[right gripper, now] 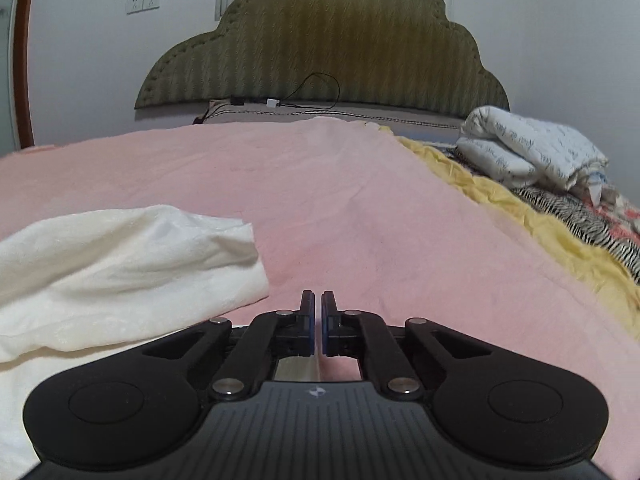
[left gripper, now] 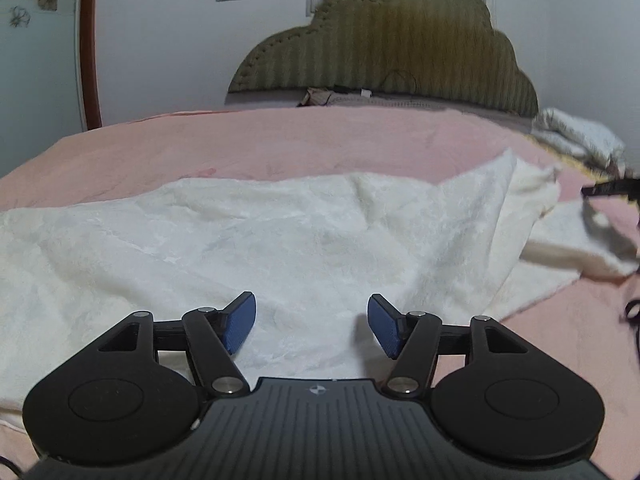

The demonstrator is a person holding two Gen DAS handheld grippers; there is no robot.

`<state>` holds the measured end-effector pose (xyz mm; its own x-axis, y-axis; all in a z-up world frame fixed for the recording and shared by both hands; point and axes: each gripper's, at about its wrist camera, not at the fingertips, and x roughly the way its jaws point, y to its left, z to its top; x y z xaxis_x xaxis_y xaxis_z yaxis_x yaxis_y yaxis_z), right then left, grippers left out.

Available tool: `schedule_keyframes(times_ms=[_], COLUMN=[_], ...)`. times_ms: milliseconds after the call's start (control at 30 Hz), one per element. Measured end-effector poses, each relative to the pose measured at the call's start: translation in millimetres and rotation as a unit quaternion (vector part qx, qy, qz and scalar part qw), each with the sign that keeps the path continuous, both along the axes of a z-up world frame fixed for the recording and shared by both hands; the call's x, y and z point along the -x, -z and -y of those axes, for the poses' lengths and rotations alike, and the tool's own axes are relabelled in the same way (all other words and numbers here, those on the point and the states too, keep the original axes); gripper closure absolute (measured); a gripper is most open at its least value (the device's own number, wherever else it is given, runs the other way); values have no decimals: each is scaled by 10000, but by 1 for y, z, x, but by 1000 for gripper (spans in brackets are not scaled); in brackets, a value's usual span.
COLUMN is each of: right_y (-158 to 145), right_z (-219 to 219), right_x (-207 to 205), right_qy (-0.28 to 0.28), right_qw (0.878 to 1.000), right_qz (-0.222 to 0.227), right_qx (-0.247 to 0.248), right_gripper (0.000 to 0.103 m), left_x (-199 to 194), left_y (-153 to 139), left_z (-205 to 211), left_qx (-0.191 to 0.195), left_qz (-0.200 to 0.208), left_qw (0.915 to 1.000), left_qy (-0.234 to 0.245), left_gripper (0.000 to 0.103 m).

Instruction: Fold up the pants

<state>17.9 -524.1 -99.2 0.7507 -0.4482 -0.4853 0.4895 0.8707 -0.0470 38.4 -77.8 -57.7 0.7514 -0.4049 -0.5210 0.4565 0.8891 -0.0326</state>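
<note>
Left wrist view has the left gripper (left gripper: 311,322) spread wide, hovering low over the pants (left gripper: 248,240), a white fleecy heap sprawled across the pink bed (left gripper: 280,140) from 9 to 3 o'clock. They look soft, light and limp, likely to sag and bunch, so pinching a hem or the waistband edge should serve best. Right wrist view shows the right gripper (right gripper: 317,322) pressed nearly together, empty, over bare bed, with a pants end at 9 o'clock.
</note>
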Motion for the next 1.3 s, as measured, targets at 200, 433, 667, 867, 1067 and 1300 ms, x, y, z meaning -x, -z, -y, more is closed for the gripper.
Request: schedule_keyframes(times_ms=[200, 433, 667, 867, 1067, 1300], right_y=[-5, 6, 10, -2, -9, 9], right_z=[6, 21, 5, 5, -7, -18], right_x=[-2, 11, 6, -17, 9, 14], right_qy=[343, 67, -416, 16, 587, -962], right_qw=[9994, 9941, 9965, 9991, 9978, 9258], right_qz=[39, -129, -36, -339, 253, 803], right_qx=[-93, -1076, -720, 237, -145, -3567], right_gripper=[98, 33, 94, 103, 98, 91], left_x=[-3, -4, 1, -3, -8, -8], left_y=[5, 7, -1, -6, 5, 5], left_z=[8, 9, 4, 9, 13, 14], left_qx=[-133, -168, 142, 292, 110, 86], left_qz=[-105, -150, 63, 0, -208, -223], left_qw=[9999, 9997, 9998, 9996, 9997, 9997], left_qy=[28, 35, -80, -62, -35, -2], left_gripper=[36, 30, 31, 30, 29, 23])
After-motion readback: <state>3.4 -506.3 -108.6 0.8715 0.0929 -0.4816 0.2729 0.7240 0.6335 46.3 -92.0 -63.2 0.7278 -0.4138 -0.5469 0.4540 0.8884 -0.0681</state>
